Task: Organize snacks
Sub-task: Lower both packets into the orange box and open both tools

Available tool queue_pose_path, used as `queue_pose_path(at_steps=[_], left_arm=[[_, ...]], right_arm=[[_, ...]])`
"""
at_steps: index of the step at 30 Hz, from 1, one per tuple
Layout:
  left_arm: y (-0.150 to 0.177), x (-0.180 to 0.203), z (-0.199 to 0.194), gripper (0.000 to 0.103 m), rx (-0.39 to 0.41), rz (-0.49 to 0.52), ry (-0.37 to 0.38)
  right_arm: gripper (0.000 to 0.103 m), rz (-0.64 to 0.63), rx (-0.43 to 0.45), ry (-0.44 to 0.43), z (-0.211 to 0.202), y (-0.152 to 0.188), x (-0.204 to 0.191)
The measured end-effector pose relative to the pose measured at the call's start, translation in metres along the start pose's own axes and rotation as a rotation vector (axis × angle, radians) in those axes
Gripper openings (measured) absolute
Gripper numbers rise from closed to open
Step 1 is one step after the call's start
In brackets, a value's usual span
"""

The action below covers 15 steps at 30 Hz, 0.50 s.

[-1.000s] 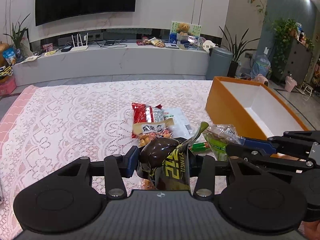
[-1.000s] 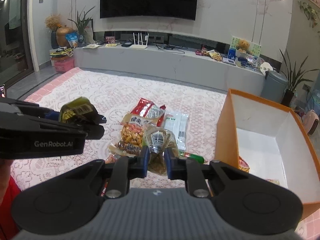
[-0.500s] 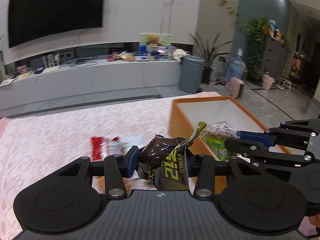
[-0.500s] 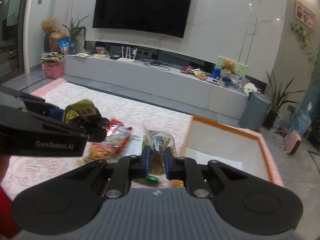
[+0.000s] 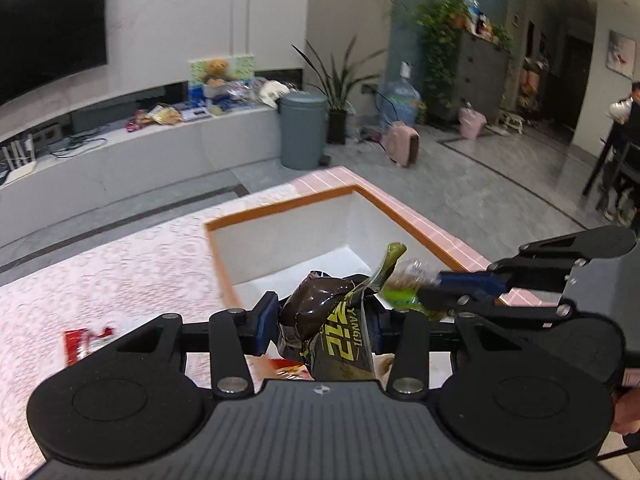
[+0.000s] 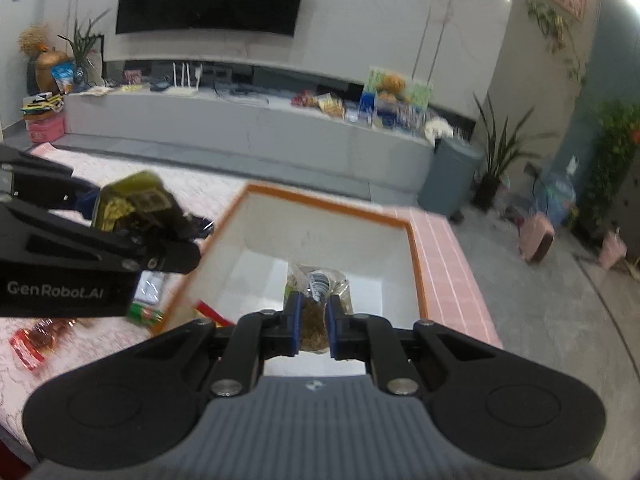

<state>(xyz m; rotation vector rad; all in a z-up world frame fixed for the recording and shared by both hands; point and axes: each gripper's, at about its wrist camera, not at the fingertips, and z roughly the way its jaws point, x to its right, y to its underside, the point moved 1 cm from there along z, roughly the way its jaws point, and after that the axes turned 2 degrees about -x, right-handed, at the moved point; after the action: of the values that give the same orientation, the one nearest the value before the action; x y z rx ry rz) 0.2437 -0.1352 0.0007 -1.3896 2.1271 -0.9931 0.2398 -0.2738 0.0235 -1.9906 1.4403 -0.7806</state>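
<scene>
My left gripper (image 5: 320, 326) is shut on a dark brown and yellow-green snack packet (image 5: 328, 320), held just in front of the near left wall of the orange box (image 5: 280, 210) with a white inside. The same packet (image 6: 132, 204) shows at the left of the right wrist view, in the left gripper (image 6: 176, 232). My right gripper (image 6: 313, 330) is shut on a clear bag of brown snacks (image 6: 316, 300), hanging over the inside of the orange box (image 6: 414, 256). In the left wrist view the right gripper (image 5: 432, 292) comes in from the right with that clear bag (image 5: 404, 284).
More snack packets lie on the white lace tablecloth (image 5: 100, 276) left of the box: a red packet (image 6: 32, 340) and a green one (image 6: 146, 314). A red and yellow packet (image 6: 212, 314) lies inside the box at its near left corner. Beyond the table edge is grey floor with a bin (image 5: 302, 130).
Both grippers have swung to the right, from over the pile of snacks to the orange box, each keeping its packet. The right gripper's bag now hangs over the box's inside.
</scene>
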Motion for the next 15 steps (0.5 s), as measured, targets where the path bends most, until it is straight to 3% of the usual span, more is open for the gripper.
queue_pose_path(at_steps=[15], left_arm=[[0.003,0.026,0.078,0.044,-0.174,0.119,0.002]], right_arm=[[0.009,-0.008,-0.184,-0.061,0.063,0.015,0.026]])
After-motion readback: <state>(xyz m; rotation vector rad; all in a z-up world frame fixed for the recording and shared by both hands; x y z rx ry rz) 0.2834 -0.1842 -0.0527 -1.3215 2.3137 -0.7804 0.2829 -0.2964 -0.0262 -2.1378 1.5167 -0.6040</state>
